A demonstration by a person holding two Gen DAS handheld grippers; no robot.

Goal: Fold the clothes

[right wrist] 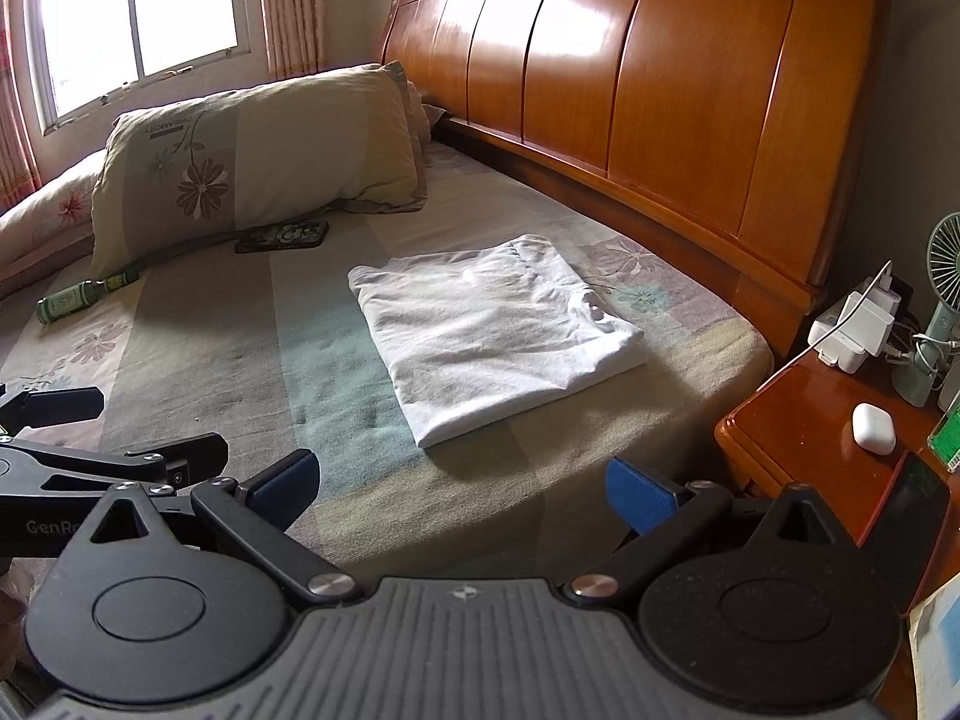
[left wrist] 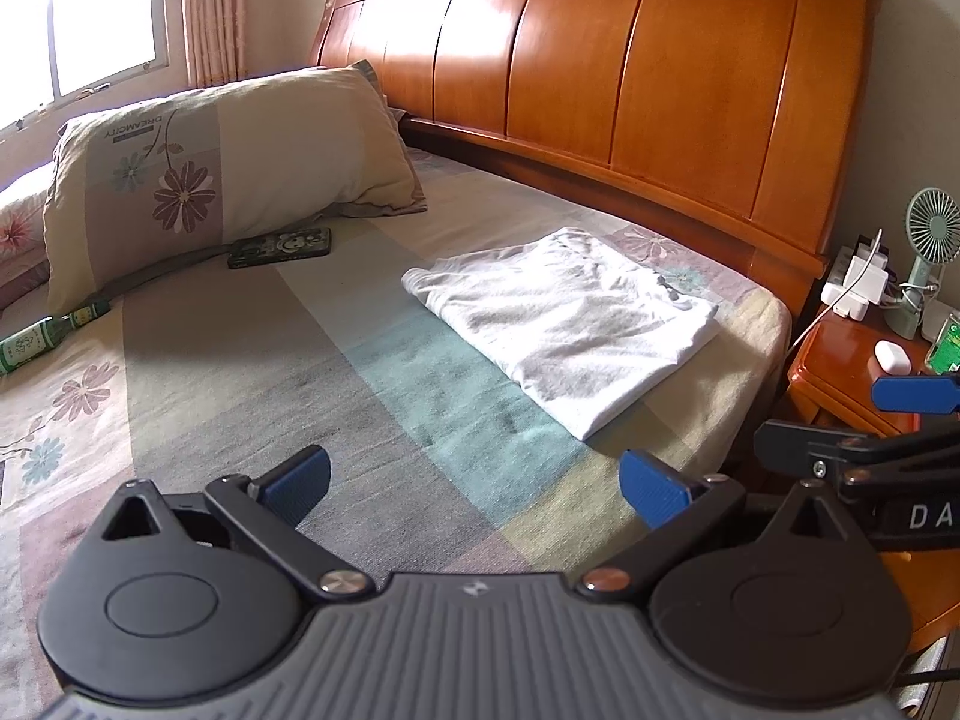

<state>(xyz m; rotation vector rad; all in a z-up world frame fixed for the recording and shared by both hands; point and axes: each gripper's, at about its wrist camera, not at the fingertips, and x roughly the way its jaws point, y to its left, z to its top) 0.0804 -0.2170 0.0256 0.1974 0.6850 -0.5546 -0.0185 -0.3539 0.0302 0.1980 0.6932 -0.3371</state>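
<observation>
Left gripper (left wrist: 474,489) is hanging over the near edge of the bed (left wrist: 252,360), jaws spread wide, holding nothing. Right gripper (right wrist: 459,489) is sitting just beside it at the same edge, jaws likewise spread and empty. The white garment (left wrist: 564,315) is lying folded into a flat rectangle on the bed, ahead of both grippers: slightly right of the left one, almost dead ahead of the right one, touching neither. Farther out to the left, a dark phone (left wrist: 280,247) is lying by the floral pillow (left wrist: 222,180), with a green bottle (left wrist: 45,339) nearer the left edge. The wooden headboard (left wrist: 630,72) is standing behind the garment. To the right, a nightstand (right wrist: 798,420) is carrying a white earbud case (right wrist: 873,427), chargers (right wrist: 855,324) and a small fan (right wrist: 945,276).
</observation>
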